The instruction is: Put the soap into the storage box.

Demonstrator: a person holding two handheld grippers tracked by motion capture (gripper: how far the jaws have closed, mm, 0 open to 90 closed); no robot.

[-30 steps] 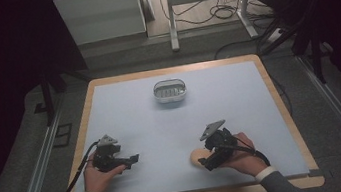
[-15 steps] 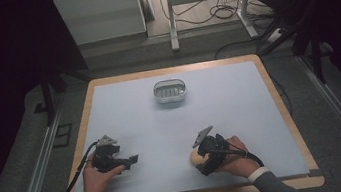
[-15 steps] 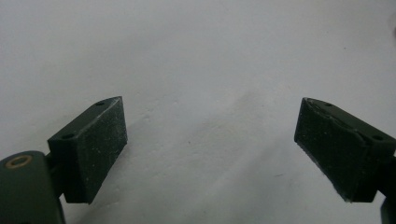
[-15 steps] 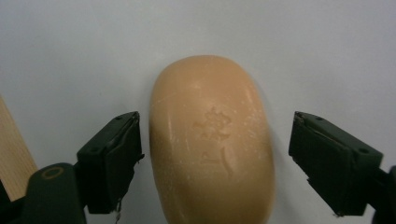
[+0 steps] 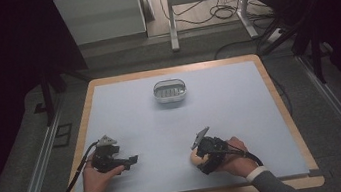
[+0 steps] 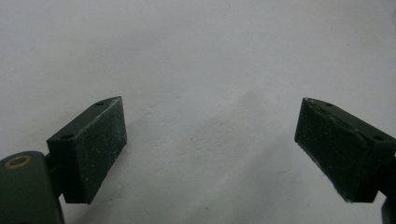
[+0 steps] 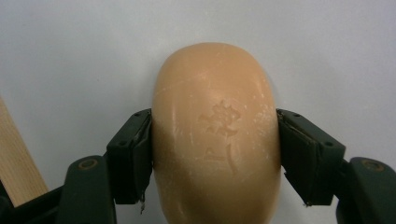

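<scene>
A tan oval bar of soap (image 7: pixel 217 140) with a stamped flower lies on the pale blue mat, and my right gripper (image 7: pixel 215 154) is shut on it, both pads pressed against its sides. From above, the soap (image 5: pixel 195 157) peeks out at the left of the right gripper (image 5: pixel 202 159) near the table's front edge. My left gripper (image 5: pixel 129 161) rests low at the front left, held in a hand. Its jaws stand wide apart over bare mat in the left gripper view (image 6: pixel 210 149), with nothing between them.
A white oval soap dish (image 5: pixel 170 91) with a slotted insert stands at the back centre of the mat (image 5: pixel 240 101). The wooden table rim (image 5: pixel 281 105) frames the mat. A strip of that wood (image 7: pixel 16 158) shows at the left of the right gripper view.
My right gripper has turned and slid left onto the soap, and its jaws have shut on it. The left gripper has stayed where it was.
</scene>
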